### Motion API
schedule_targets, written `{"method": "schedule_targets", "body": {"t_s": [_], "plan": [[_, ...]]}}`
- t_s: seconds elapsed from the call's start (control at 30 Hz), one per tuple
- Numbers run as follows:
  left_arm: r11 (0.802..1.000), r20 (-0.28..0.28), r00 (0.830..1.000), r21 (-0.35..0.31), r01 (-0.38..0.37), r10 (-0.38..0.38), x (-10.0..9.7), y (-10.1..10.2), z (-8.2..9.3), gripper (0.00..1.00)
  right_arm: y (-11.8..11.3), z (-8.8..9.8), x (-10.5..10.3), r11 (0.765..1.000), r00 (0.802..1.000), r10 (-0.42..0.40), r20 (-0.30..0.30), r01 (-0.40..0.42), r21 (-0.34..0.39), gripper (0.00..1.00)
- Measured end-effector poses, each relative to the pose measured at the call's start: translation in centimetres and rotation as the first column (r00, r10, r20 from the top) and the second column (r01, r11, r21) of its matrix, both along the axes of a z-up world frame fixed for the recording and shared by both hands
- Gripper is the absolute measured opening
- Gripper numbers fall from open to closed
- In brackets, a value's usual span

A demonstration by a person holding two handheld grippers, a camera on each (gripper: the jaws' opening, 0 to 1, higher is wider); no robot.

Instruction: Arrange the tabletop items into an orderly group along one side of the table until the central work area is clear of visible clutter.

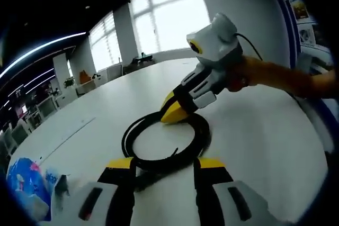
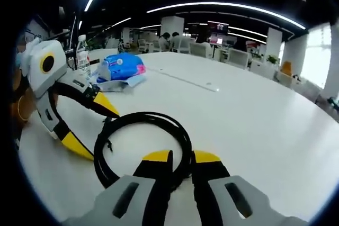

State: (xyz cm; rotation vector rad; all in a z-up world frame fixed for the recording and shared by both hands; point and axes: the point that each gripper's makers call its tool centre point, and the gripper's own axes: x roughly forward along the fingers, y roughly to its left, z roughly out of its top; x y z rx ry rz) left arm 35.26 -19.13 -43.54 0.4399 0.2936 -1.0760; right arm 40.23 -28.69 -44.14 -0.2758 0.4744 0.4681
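A black cable (image 1: 128, 133) lies coiled in a loop on the white table (image 1: 254, 130). In the left gripper view my left gripper (image 1: 166, 163) is open, its yellow-tipped jaws standing wide on either side of the coil's near edge. My right gripper (image 1: 174, 112) reaches in from the right, its yellow tips together on the coil's far edge. In the right gripper view the cable (image 2: 143, 116) runs between the narrow jaws of the right gripper (image 2: 182, 157), which is shut on it. The left gripper (image 2: 98, 130) stands open at the loop's left side.
A blue plastic packet (image 2: 122, 67) and a clear water bottle (image 2: 82, 54) sit near the table's (image 2: 238, 120) edge; the packet (image 1: 24, 183) also lies left of my left jaw. Chairs, desks and windows stand beyond the table.
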Motion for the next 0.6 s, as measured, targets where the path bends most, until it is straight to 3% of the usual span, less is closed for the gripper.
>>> {"method": "schedule_targets", "body": {"t_s": [0.17,0.2,0.23,0.27,0.33,0.6], "plan": [[0.998,-0.013,0.997,-0.007,0.070,-0.070,-1.6,-0.8,0.2,0.37,0.7,0.9,-0.4,0.999,0.999,0.022,0.049,-0.020,-0.040,0.08],[0.997,-0.023,0.996,-0.014,0.082,-0.083,-1.9,-1.1,0.2,0.36,0.9,1.1,-0.5,0.999,0.998,0.022,0.053,-0.020,-0.039,0.02],[0.997,-0.017,0.997,-0.010,0.078,-0.078,-2.0,-1.1,0.1,0.36,1.4,1.3,-0.7,0.995,0.995,0.081,0.053,-0.078,-0.063,0.01],[0.997,-0.012,0.997,0.000,0.075,-0.075,-2.0,-1.1,0.0,0.36,1.3,1.2,-0.8,0.997,0.998,0.048,0.047,-0.045,-0.055,0.01],[0.997,-0.006,0.997,0.002,0.071,-0.071,-1.8,-0.9,0.1,0.37,1.2,0.7,-1.0,0.995,0.998,0.055,0.035,-0.052,-0.084,0.01],[0.998,0.001,0.998,0.013,0.068,-0.068,-1.9,-0.5,0.3,0.37,1.3,0.7,-1.2,0.997,0.999,0.052,0.015,-0.051,-0.055,0.02]]}}
